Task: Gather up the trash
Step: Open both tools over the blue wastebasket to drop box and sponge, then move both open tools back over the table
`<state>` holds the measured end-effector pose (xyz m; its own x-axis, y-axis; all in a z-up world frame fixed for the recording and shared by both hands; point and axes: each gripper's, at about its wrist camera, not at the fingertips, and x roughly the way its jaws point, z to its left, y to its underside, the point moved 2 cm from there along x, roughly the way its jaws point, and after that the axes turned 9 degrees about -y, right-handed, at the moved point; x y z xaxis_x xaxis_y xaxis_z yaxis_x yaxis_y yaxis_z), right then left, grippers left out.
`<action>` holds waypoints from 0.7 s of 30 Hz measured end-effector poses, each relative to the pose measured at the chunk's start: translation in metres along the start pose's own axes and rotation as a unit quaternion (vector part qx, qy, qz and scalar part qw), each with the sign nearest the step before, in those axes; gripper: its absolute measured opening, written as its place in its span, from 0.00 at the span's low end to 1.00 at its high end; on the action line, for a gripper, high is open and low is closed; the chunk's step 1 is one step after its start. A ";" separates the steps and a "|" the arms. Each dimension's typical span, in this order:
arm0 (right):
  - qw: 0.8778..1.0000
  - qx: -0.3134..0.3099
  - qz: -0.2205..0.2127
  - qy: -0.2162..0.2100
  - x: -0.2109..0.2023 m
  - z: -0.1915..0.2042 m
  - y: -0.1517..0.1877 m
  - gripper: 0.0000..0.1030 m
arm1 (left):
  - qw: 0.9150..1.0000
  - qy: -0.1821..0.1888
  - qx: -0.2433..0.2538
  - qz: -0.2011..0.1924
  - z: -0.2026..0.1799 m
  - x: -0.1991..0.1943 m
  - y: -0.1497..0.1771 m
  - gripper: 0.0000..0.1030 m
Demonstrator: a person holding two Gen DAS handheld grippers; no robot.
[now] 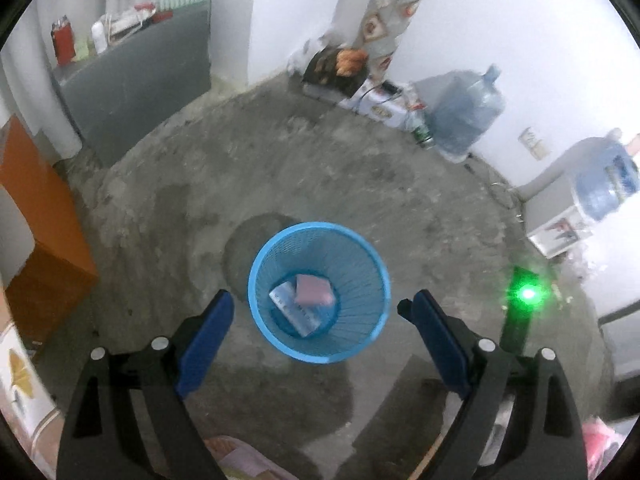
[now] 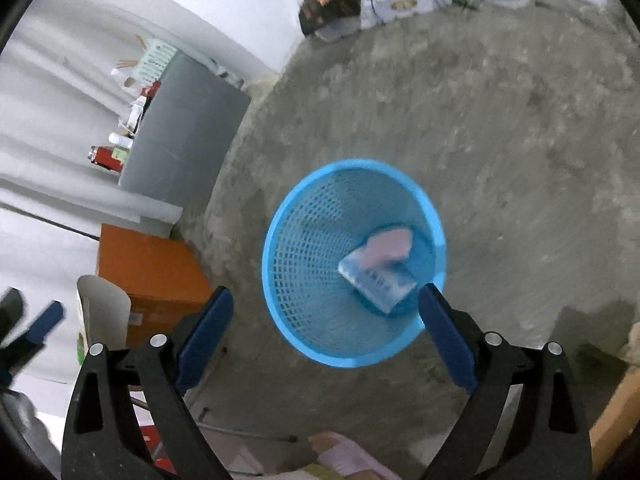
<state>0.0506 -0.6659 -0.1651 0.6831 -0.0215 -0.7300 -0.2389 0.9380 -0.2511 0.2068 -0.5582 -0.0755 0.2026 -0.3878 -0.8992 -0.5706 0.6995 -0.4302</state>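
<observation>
There is one blue basket (image 1: 320, 344) on the floor. Inside it lie two pieces of trash: one pink packet (image 1: 314, 289) and one shiny clear packet (image 1: 294, 309). By the far wall there are two big water jugs (image 1: 466, 114). There is one orange box (image 1: 44, 224) at the side. Two grippers show, a left gripper (image 1: 316, 304) and a right gripper (image 2: 325, 300).

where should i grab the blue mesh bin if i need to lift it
Grip the blue mesh bin by its solid rim, coming down from above with one finger inside and one outside the wall. It stands upright on the floor with its mouth open to the top, and the body tapers downward, so a side squeeze would likely slip. The near rim looks easiest.
</observation>
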 end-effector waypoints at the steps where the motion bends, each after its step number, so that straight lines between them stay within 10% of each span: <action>1: 1.000 -0.008 -0.006 0.006 -0.004 0.004 0.003 0.87 | 1.000 0.007 0.003 -0.010 0.002 -0.016 0.003 0.86; 9: 0.990 -0.127 -0.052 0.037 -0.055 0.071 0.042 0.87 | 0.994 0.016 0.002 -0.108 0.058 -0.149 0.044 0.86; 21: 0.963 -0.246 -0.045 -0.100 -0.105 0.183 0.113 0.87 | 0.961 -0.084 -0.110 -0.240 0.219 -0.328 0.187 0.86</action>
<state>0.0785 -0.4945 -0.0008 0.8242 0.0187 -0.5659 -0.4365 0.6577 -0.6139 0.2084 -0.1691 0.1214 0.6002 -0.5183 -0.6092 -0.5301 0.3125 -0.7882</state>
